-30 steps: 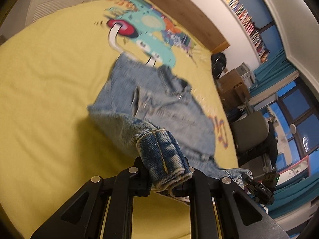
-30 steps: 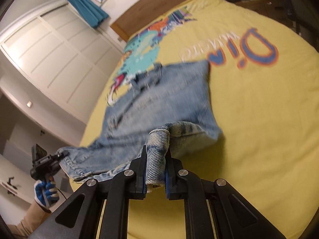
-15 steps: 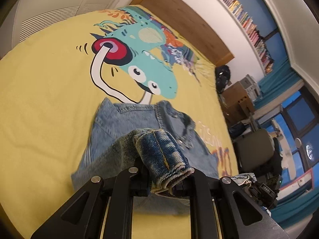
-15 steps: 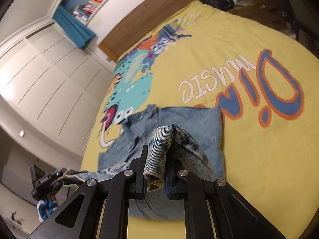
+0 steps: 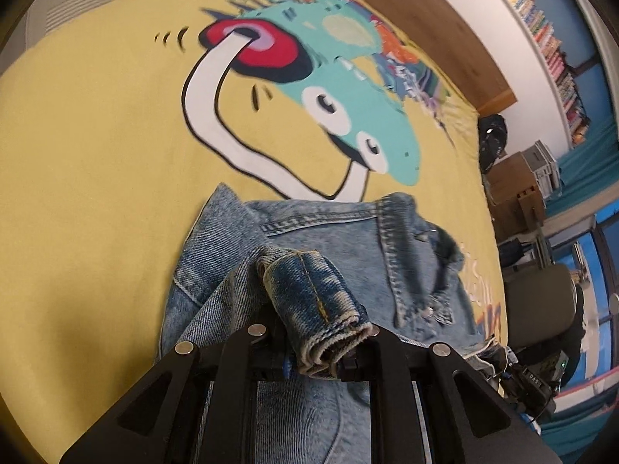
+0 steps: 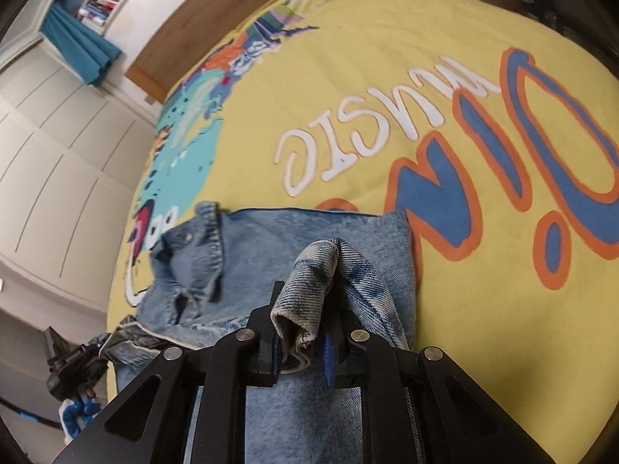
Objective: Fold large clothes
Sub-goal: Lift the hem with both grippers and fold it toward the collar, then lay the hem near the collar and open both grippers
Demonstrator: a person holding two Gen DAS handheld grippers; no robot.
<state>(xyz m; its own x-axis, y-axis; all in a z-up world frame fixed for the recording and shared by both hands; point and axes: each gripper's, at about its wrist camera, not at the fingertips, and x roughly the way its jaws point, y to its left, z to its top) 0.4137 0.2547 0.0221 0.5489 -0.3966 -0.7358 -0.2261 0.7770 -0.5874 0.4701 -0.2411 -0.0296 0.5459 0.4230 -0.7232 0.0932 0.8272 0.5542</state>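
In the left wrist view, a white louvred panel [image 5: 69, 4] stands at the far left beyond the bed, and the yellow bedspread [image 5: 96, 193] with its teal cartoon dinosaur [image 5: 348, 89] in red headphones fills the middle. The denim jacket [image 5: 329, 239] lies on the spread below the dinosaur, collar toward the right. The left tool [image 5: 323, 352] has a rolled, frayed denim hem between its fingers; its jaws are opening, with the cloth still touching both pads. To the right come a wooden headboard [image 5: 425, 19], a black bag [image 5: 491, 139], cardboard boxes [image 5: 514, 189], a grey chair [image 5: 537, 305] and a shelf of books [image 5: 549, 38].

In the right wrist view, white cupboard doors [image 6: 58, 147] and a teal curtain [image 6: 77, 46] stand at the left. Low at that edge a blue-gloved hand [image 6: 77, 415] carries the other black device, denim trailing from it. The jacket [image 6: 309, 239] lies folded in the middle, its far edge just short of the white and blue lettering [image 6: 445, 147]. The right tool [image 6: 300, 352] has a doubled hem between its fingers, the jaws opening around it.

Nothing lies on the spread between jacket and lettering.
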